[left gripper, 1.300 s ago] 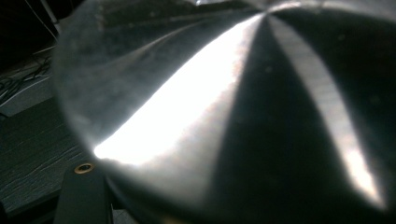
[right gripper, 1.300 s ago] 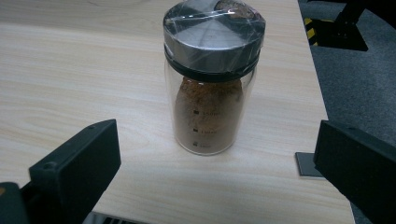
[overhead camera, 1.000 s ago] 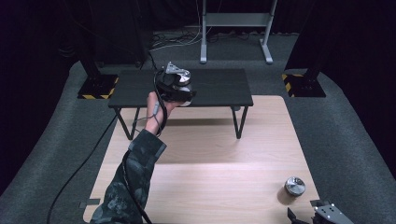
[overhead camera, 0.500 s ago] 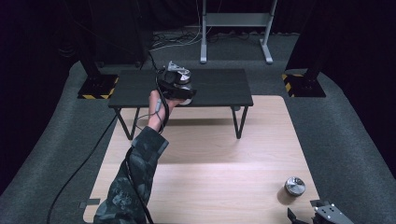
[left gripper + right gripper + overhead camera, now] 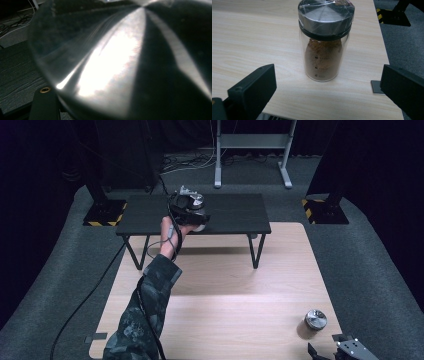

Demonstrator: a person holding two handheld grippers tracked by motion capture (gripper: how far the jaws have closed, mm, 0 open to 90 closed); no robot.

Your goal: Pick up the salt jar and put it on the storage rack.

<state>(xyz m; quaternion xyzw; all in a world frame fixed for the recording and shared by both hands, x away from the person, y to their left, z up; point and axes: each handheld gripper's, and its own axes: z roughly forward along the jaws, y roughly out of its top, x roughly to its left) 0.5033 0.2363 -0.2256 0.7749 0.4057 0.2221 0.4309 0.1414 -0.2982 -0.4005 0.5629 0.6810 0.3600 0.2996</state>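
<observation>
The left tool [image 5: 192,212] is clamped on a steel-lidded jar [image 5: 140,62] over the black table [image 5: 235,215], slightly farther out than before. The right tool [image 5: 324,100] gapes around another jar [image 5: 324,42] on the wooden table [image 5: 249,37]; its printed marks are unreadable.

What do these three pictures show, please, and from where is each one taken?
A person works with a hand-held gripper in each hand. The high view looks down on a wooden table and a black bench behind it. The left hand-held gripper is at the bench, shut on a shiny metal thing, which its own camera sees very close. The right hand-held gripper rests near the table's corner, jaws open. Its camera looks at a glass jar of brown powder with a metal lid, standing free.
</observation>
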